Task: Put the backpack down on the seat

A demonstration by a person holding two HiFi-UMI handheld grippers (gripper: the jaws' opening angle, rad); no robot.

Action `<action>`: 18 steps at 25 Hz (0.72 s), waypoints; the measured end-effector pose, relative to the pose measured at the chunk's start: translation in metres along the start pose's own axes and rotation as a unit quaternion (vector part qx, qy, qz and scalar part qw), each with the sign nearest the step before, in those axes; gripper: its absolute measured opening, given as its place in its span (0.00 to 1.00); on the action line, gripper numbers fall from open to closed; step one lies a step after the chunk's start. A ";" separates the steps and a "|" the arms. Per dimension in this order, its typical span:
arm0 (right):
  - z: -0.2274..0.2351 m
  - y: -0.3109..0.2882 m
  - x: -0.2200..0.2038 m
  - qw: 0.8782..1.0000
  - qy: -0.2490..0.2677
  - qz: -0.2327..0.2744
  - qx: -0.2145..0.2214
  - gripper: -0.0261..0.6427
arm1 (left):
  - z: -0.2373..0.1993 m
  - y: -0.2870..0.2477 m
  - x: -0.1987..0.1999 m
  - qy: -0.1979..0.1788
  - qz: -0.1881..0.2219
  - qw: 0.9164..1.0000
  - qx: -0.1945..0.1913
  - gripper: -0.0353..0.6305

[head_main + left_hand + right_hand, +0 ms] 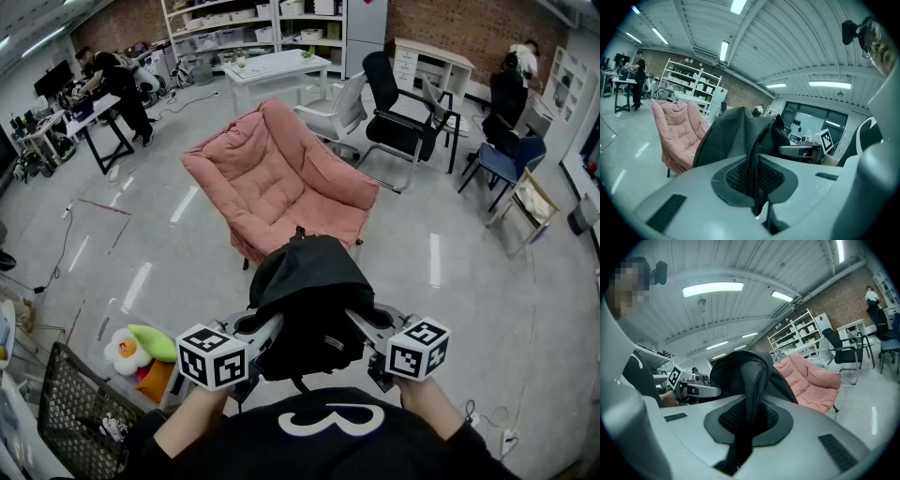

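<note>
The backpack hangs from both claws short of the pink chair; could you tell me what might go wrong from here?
1. The left claw and right claw each pinch only a thin strip of the backpack; either could slip, leaving it swinging.
2. The chair stands ahead with floor between; releasing early might drop it short.
</note>
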State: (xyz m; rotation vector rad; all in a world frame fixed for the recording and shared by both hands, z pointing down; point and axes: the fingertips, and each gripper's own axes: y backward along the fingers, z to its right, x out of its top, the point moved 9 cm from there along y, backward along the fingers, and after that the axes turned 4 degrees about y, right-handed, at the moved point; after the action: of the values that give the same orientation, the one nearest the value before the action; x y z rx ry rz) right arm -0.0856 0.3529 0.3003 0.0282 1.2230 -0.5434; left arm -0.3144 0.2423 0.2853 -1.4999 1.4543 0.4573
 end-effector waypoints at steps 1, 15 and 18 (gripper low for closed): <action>0.000 -0.001 0.000 1.000 0.000 0.001 0.000 0.08 | -0.001 0.000 0.000 -0.002 0.000 1.000 0.001 0.07; 0.005 0.014 -0.005 1.000 0.001 0.010 0.000 0.08 | 0.013 -0.007 -0.003 -0.008 -0.007 1.000 0.002 0.07; 0.011 0.022 -0.008 1.000 -0.005 0.014 0.000 0.08 | 0.020 -0.014 -0.005 -0.011 -0.008 1.000 0.000 0.07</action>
State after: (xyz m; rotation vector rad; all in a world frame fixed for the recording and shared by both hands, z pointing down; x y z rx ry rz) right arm -0.0686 0.3718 0.3059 0.0428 1.2115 -0.5177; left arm -0.2961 0.2592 0.2849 -1.5013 1.4241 0.4610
